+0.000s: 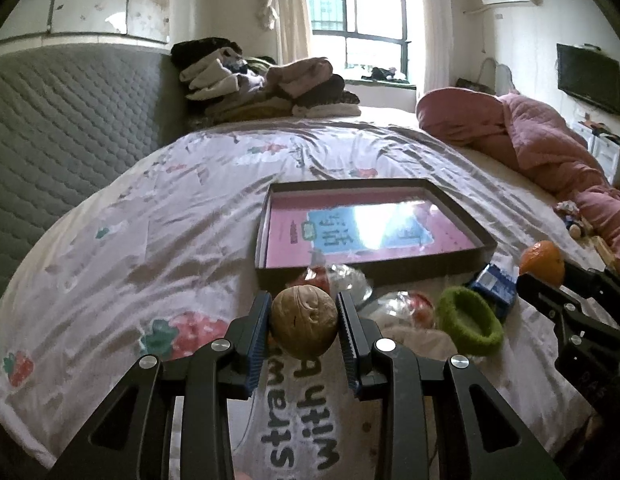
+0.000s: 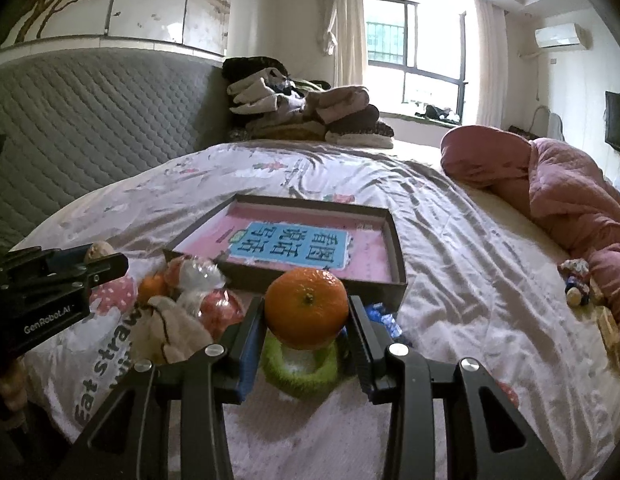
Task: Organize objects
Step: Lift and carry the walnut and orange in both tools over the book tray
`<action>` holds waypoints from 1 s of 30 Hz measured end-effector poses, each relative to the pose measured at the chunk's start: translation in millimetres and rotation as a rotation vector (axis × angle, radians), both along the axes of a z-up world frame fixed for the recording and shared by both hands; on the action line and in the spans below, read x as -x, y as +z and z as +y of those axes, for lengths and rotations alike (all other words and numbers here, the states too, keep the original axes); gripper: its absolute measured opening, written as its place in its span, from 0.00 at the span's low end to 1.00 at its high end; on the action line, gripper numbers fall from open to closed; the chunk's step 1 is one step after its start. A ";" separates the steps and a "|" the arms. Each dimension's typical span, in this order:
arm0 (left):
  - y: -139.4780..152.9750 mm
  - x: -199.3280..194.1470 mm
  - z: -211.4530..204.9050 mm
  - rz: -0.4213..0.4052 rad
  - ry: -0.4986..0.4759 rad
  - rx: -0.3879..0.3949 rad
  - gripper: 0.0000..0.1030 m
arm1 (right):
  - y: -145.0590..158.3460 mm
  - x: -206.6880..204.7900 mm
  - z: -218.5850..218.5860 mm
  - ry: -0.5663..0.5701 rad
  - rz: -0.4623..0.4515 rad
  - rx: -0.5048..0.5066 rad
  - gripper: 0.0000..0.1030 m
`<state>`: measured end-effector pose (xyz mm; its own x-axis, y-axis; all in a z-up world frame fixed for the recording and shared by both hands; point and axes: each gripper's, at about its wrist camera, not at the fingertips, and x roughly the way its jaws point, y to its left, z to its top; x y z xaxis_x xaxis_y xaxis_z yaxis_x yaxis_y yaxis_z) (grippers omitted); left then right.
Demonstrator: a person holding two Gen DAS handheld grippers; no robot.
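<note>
My left gripper is shut on a brown walnut, held above the bedsheet just short of the shallow dark box with a pink and blue book inside. My right gripper is shut on an orange mandarin, lifted over a green fuzzy ring. In the left wrist view the mandarin and the right gripper show at the right edge. In the right wrist view the left gripper with the walnut shows at the left.
On the sheet before the box lie wrapped red sweets, a clear wrapper, a small cloth pouch, a blue packet and the green ring. Folded clothes are stacked at the headboard, and a pink quilt lies at the right.
</note>
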<state>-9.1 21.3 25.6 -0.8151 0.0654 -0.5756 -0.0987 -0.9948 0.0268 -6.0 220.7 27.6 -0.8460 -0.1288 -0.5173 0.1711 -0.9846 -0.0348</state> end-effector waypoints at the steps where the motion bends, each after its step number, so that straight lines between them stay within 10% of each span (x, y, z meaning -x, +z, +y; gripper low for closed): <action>1: 0.0 2.1 1.1 0.000 0.001 0.003 0.32 | 0.4 1.6 0.7 -0.003 0.000 0.001 0.39; 30: -3.7 101.9 3.5 -0.048 -0.006 0.006 0.32 | -5.6 80.8 22.0 -0.041 -0.031 -0.007 0.39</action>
